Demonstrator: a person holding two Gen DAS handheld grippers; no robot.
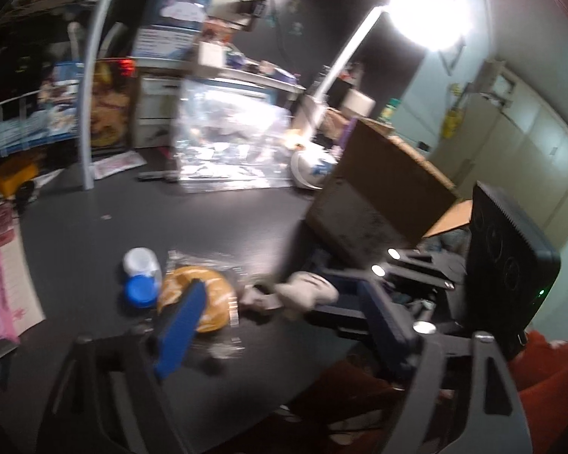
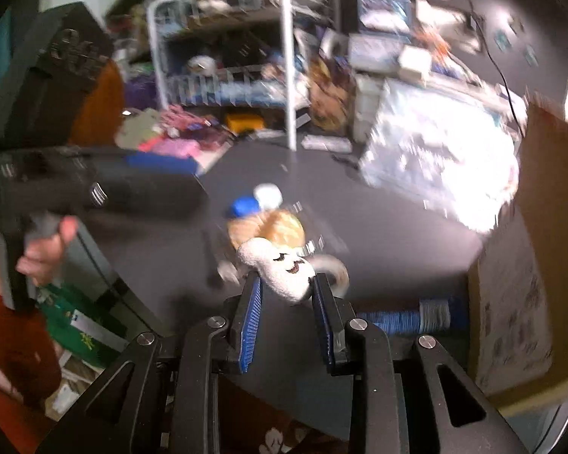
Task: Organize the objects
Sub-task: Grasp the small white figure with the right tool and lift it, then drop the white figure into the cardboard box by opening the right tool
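Wrapped bun (image 1: 197,299) in clear wrapper, beside bottle (image 1: 142,278)

Right gripper (image 2: 287,289) fingers pinched tight; left gripper (image 1: 284,314) fingers apart.

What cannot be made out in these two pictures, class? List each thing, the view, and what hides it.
- Cardboard box, left wrist view: its inside is hidden by its own flap.
- Wrapped bun, left wrist view: partly covered by a blue finger of the left gripper.
- Soft toy, right wrist view: the right gripper covers its lower end.
- Shelves, right wrist view: contents too blurred to name.
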